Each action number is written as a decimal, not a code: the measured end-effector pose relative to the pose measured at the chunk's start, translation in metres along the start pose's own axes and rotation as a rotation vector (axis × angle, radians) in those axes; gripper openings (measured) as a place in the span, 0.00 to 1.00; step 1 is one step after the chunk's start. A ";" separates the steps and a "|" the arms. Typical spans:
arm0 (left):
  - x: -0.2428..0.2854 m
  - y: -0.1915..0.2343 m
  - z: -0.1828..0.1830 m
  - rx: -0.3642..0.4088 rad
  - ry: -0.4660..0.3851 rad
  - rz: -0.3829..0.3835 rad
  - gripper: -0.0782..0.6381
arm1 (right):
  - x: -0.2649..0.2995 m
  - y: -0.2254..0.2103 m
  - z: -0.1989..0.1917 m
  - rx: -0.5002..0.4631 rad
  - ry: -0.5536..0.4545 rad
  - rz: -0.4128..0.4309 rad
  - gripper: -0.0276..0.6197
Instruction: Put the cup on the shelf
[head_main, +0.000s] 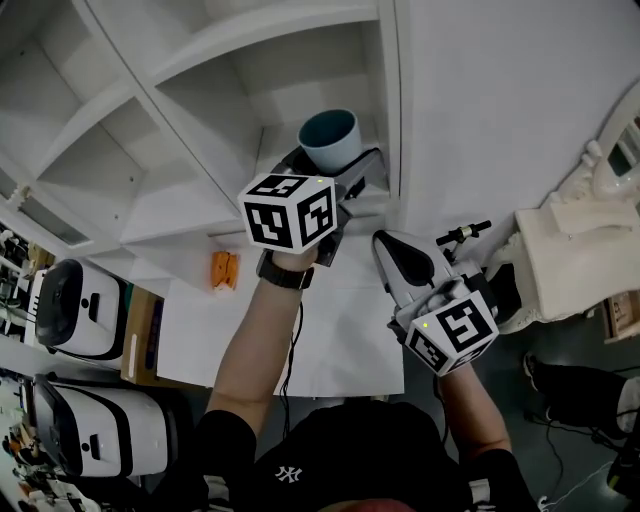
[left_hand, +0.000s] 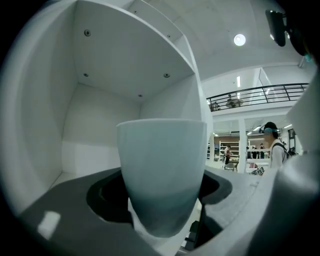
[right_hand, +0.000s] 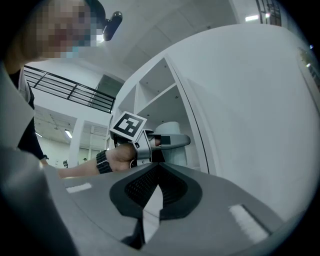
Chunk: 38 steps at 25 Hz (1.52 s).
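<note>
Left gripper (head_main: 330, 165) clamps a smooth, tapered, glossy cup (left_hand: 162, 165).

Head camera above, one camera on each gripper.
The head view looks steeply down over the shelf unit (head_main: 190, 75), the left gripper (head_main: 335, 172) and the right gripper (head_main: 398, 255). The left gripper view sits right behind the cup (left_hand: 162, 170), facing into one compartment. The right gripper view looks upward from further back; all three share that cup and compartment.
</note>
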<state>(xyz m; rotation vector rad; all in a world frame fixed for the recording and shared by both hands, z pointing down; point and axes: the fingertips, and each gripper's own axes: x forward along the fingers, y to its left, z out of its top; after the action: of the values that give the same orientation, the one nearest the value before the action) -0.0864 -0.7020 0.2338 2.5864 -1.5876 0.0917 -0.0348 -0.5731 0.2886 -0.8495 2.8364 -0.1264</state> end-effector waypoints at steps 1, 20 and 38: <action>0.004 0.005 -0.001 -0.005 0.004 0.017 0.64 | 0.001 -0.003 0.000 0.004 -0.002 0.003 0.06; 0.042 0.037 -0.017 0.045 0.084 0.176 0.64 | 0.007 -0.028 -0.001 0.044 -0.020 0.009 0.06; 0.005 0.034 -0.014 -0.015 0.013 0.142 0.72 | 0.011 -0.014 -0.010 0.058 -0.003 0.020 0.06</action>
<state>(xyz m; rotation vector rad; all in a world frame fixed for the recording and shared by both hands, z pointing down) -0.1142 -0.7199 0.2504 2.4543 -1.7582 0.1078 -0.0382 -0.5901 0.2987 -0.8077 2.8230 -0.2041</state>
